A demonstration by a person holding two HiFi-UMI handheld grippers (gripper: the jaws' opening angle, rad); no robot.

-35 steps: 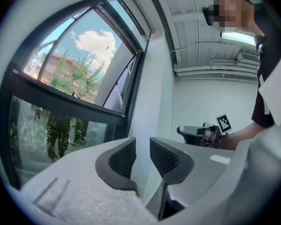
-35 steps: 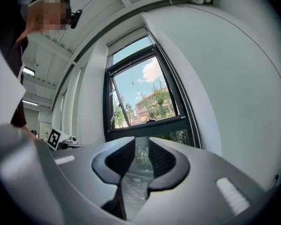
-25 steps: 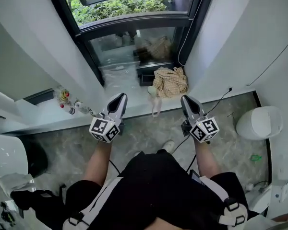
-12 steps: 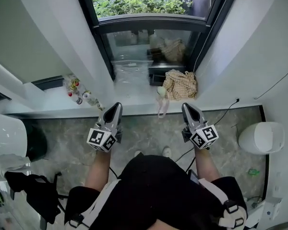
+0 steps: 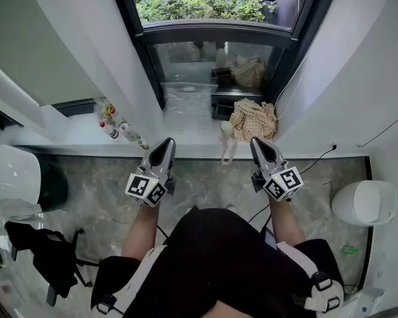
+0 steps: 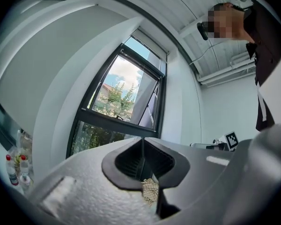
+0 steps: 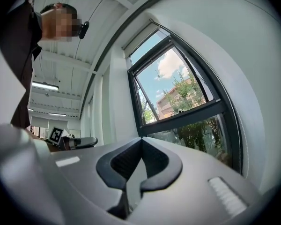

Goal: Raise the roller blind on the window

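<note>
Across the top of the window (image 6: 126, 95), the roller blind (image 6: 152, 40) appears as a pale band, long axis level along the frame. Below, the sill (image 5: 192, 134) carries a cloth (image 5: 252, 119) and bottles (image 5: 113, 126). Left claw (image 5: 166, 142) and right claw (image 5: 258, 142) hang over open floor (image 5: 205, 177) short of the sill, both closed tight and empty.

Beige checked cloth (image 5: 253, 119), black window frame (image 5: 215, 32)

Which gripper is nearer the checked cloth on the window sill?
The right gripper: in the head view its tip lies close to the beige checked cloth, while the left gripper lies further off, nearer the bottles.
</note>
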